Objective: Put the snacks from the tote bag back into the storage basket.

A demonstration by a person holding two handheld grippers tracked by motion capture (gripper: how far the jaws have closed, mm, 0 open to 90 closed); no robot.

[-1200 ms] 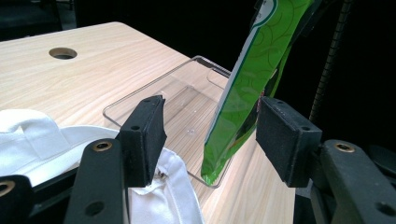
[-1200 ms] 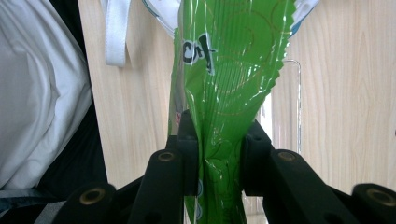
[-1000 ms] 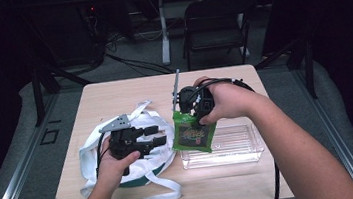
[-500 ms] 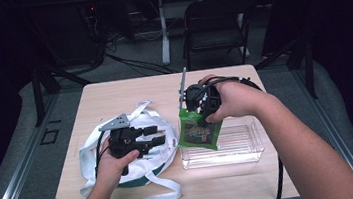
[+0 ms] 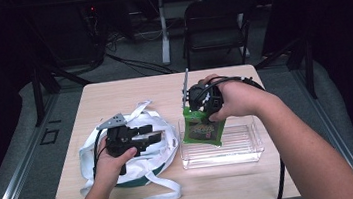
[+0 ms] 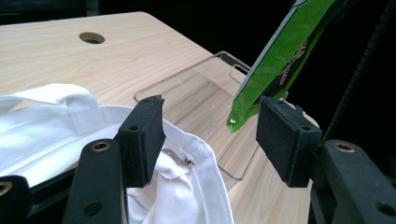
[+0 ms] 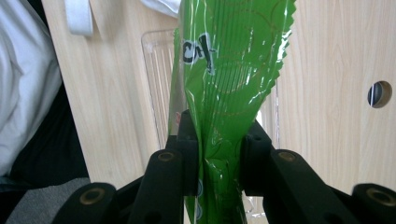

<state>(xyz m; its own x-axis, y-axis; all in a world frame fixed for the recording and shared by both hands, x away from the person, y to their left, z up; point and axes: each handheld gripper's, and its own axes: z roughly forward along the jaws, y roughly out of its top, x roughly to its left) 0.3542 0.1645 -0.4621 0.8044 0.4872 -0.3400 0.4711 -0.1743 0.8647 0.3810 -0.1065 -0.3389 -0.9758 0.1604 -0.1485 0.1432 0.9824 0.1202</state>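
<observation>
Item: green snack packet [image 5: 203,130], hanging upright from the right tongs [image 5: 205,111], which are clamping its upper end; in the right gripper view the two black pads are pressing the film [image 7: 224,93] from both sides. The packet's lower edge is hanging over the clear plastic tray [image 5: 243,147] on the worktop [image 5: 128,92], at the tray's left end.

Item: left tongs [image 5: 156,136], standing apart with nothing between them, resting over the white cloth bag [image 5: 159,121]. The bag is lying just beside the tray's left side.
</observation>
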